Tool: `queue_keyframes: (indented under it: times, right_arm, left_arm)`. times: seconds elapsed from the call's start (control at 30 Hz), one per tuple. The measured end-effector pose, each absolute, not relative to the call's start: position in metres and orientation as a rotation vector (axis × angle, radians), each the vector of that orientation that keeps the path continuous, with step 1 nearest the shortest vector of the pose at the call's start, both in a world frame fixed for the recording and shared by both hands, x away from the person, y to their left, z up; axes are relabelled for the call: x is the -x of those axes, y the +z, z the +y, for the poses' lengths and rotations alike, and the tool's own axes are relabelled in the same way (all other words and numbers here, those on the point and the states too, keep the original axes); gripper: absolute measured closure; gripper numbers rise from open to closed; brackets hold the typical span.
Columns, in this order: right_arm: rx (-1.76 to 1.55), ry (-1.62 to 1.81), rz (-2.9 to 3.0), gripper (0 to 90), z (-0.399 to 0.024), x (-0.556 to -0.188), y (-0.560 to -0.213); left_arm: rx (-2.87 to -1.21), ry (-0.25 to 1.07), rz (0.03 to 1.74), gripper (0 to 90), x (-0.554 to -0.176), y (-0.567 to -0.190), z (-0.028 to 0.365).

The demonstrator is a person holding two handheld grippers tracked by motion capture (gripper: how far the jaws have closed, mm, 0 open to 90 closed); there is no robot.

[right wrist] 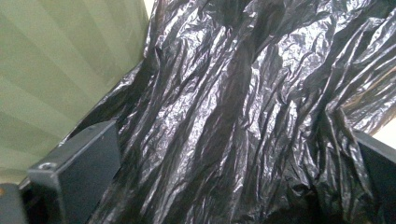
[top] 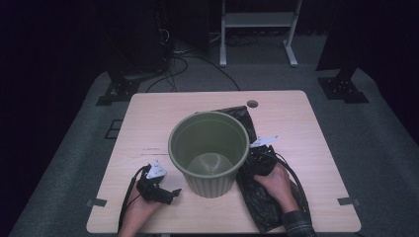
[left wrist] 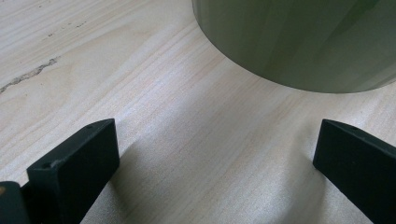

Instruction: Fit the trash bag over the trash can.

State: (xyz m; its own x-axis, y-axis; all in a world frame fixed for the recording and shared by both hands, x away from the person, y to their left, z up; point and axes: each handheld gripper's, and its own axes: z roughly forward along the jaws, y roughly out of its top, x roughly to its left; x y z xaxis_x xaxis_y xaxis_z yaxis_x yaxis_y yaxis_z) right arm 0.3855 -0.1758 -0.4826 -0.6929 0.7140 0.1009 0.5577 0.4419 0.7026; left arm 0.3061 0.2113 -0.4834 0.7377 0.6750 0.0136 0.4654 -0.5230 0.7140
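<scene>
Black plastic bag (right wrist: pixel 243 116) lay between the right gripper's (right wrist: pixel 233 186) wide jaws, ready for pinching, while the left gripper (left wrist: pixel 215 158) waited wide beside the green bin (top: pixel 208 150).

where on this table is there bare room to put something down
Bare wood runs along the far edge of the table and down the left side, from the green bin to the table's edge. It is crowded on the right, where the black bag lies against the bin under the right gripper.

Recording laboratory, dark-curtained.
A lone wooden tabletop (top: pixel 296 113) on grey carpet (top: pixel 375 148), ringed by stand bases (top: pixel 343 89), floor cables (top: pixel 197 66) and black drapes (top: pixel 49 39).
</scene>
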Motion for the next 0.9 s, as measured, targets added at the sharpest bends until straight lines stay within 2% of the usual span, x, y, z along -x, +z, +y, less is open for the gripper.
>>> queue_keyframes:
  times: [0.53, 0.67, 0.77, 0.9]
  right_arm:
    - [-1.063, 0.992, 2.455, 0.0, -0.1676, -0.3809, -0.4844]
    - [-1.057, 1.009, 2.448, 13.5, -0.1697, -0.3796, -0.4817]
    - [-1.047, 1.017, 2.448, 18.3, -0.1699, -0.3789, -0.4809]
    - [-1.036, 1.031, 2.45, 35.7, -0.17, -0.3772, -0.4786]
  left_arm:
    - [-2.219, 0.377, 0.854, 0.0, -0.3059, -0.4835, 0.2112]
    - [-2.22, 0.377, 0.854, 0.0, -0.306, -0.4835, 0.2113]
    - [-2.219, 0.377, 0.854, 0.0, -0.3059, -0.4835, 0.2112]
    - [-2.219, 0.377, 0.854, 0.0, -0.3059, -0.4835, 0.2112]
